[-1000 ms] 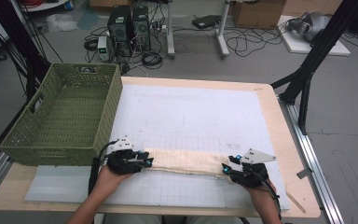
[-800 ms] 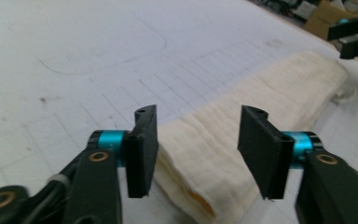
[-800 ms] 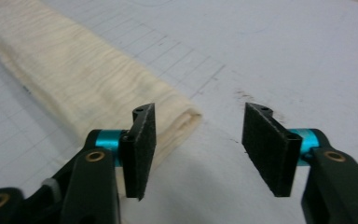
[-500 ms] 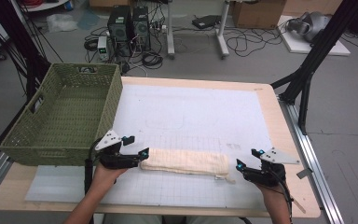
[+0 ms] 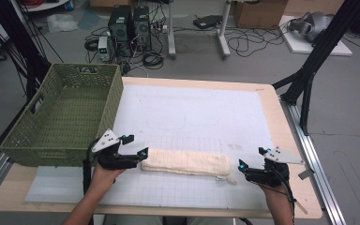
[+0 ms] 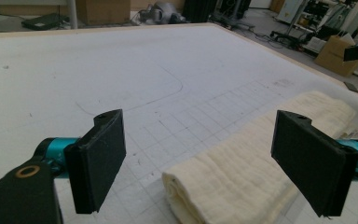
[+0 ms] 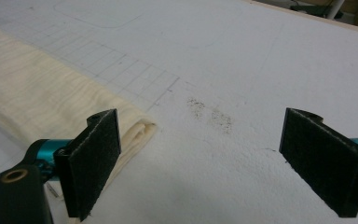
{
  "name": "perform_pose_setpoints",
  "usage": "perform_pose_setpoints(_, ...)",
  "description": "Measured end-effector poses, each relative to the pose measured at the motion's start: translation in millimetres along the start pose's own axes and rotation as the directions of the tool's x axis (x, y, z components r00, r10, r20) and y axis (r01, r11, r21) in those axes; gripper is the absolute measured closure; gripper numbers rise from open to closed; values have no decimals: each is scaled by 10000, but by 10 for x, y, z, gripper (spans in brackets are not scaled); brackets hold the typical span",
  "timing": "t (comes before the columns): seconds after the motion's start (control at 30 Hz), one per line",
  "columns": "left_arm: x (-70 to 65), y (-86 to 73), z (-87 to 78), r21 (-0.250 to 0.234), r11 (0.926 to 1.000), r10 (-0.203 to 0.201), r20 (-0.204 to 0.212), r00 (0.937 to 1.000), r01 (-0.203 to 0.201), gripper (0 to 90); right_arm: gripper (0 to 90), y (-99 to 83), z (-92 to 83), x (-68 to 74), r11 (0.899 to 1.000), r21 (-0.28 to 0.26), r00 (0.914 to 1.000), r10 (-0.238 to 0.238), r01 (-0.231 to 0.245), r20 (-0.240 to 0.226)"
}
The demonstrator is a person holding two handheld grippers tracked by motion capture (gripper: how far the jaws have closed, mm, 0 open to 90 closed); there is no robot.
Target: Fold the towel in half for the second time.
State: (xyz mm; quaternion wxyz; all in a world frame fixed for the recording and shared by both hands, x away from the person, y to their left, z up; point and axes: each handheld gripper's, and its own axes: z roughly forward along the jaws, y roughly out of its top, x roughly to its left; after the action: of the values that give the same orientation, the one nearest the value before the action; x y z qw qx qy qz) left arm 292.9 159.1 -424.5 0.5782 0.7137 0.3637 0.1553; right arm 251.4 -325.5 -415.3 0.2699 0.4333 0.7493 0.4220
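A cream towel (image 5: 185, 161), folded into a long strip, lies flat on the white mat (image 5: 192, 112) near the table's front. My left gripper (image 5: 137, 146) is at its left end, and its jaws have just been opening. In the left gripper view the towel's end (image 6: 242, 172) lies between the wide-apart pads of the left gripper (image 6: 200, 140), untouched. My right gripper (image 5: 251, 158) is just past the towel's right end, and its jaws have also just been opening. In the right gripper view the right gripper (image 7: 214, 158) has bare mat between its pads, and the towel's end (image 7: 42, 102) lies beside its left jaw.
A green woven basket (image 5: 117, 101) stands at the table's left, close behind my left gripper. The mat carries a faint grid and a small dirt smudge (image 7: 209, 114). The wooden table edge (image 5: 281, 122) runs along the right, with cables and computer boxes on the floor beyond.
Both grippers have let go of the towel's ends and opened. The towel now lies as a shorter, thicker strip. My right gripper has drawn away to the right.
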Motion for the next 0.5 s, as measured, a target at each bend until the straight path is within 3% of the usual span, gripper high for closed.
perform_pose_setpoints(0.1, 8, -6, 0, 54, 10000, -4, 10, 10000, 4, 182, 112, 1, -10, -9, 9997, 166, 9998, 193, -191, -94)
perform_pose_setpoints(0.27, 4, -15, 18, 199, 9998, 37, 28, 10000, -38, 183, 112, -89, -60, -21, 9996, 258, 9999, 83, -84, 64)
perform_pose_setpoints(0.4, -10, -24, 26, 296, 9995, 93, 57, 9999, -94, 186, 112, -98, -67, -39, 9996, 135, 9995, 259, -262, 187)
perform_pose_setpoints(0.5, -6, -27, 27, 348, 9993, 120, 58, 9999, -122, 187, 112, -95, -59, -21, 9998, 163, 9998, 78, -81, 176)
